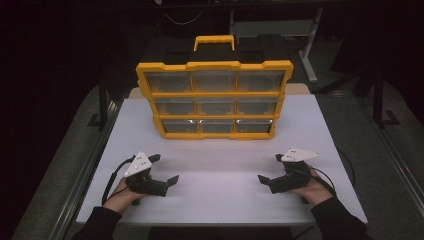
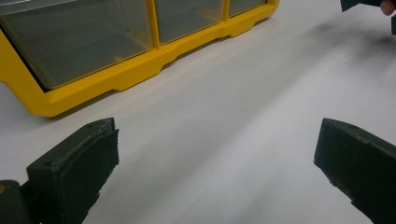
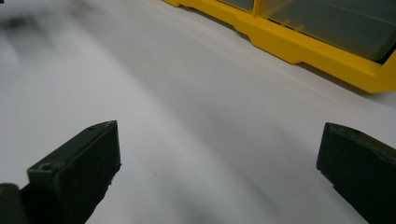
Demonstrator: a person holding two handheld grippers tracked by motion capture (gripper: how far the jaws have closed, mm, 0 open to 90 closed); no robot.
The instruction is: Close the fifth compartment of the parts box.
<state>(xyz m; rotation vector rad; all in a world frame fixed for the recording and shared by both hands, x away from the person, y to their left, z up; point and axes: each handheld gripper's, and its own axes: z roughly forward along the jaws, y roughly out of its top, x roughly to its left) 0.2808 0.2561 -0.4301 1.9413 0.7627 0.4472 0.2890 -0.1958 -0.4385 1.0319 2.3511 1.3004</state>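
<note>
Jaws on both our left gripper (image 1: 165,170) and right gripper (image 1: 270,168) gape wide, holding nothing, well short of the yellow drawer organizer (image 1: 215,99). We should approach its bottom drawers squarely, slowly.

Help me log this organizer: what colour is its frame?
Yellow frame, with clear drawer fronts; best seen in the high view.

yellow organizer case (image 1: 215,65): 1 standing on the table | clear drawers (image 1: 215,105) showing in its front: 9, lying in 3 rows of 3 | yellow carry handle (image 1: 214,40): 1 sitting on top | white table (image 1: 220,185): 1 | handheld grippers: 2, left gripper (image 1: 164,169) and right gripper (image 1: 268,168) | hands holding them: 2
</note>
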